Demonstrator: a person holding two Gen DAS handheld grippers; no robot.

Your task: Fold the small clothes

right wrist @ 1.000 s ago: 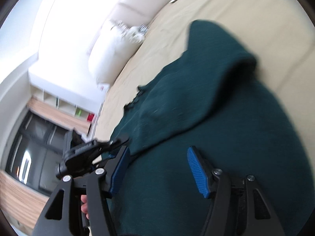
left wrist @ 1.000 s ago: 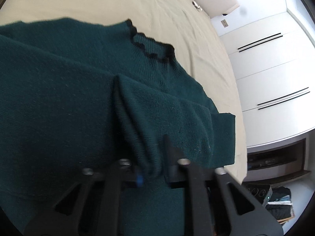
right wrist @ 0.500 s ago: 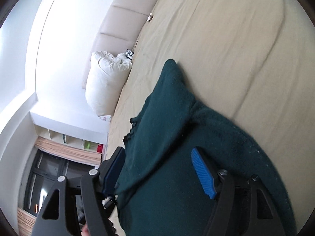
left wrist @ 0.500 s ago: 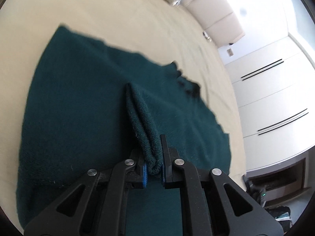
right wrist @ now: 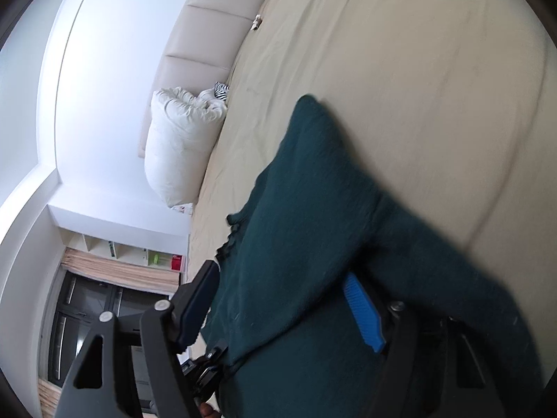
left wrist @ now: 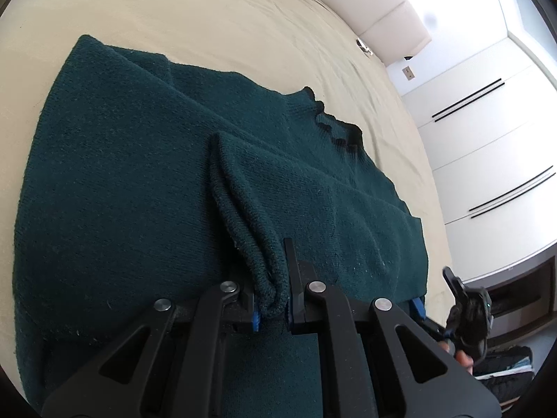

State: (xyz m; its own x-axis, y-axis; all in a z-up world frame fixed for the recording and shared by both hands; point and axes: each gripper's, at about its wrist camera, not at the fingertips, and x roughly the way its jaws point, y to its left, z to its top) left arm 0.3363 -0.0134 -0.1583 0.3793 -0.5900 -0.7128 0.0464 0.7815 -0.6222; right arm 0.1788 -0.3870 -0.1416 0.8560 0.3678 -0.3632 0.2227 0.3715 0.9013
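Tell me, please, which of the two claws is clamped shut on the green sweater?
The left claw: it pinches a raised fold of the green sweater, whereas the right claw stands wide, with sweater fabric lying loose between its fingers.

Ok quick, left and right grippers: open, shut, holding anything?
Left gripper: shut on a pinched fold of the green sweater.
Right gripper: jaws wide, sweater cloth lying between them, pads not pressing.
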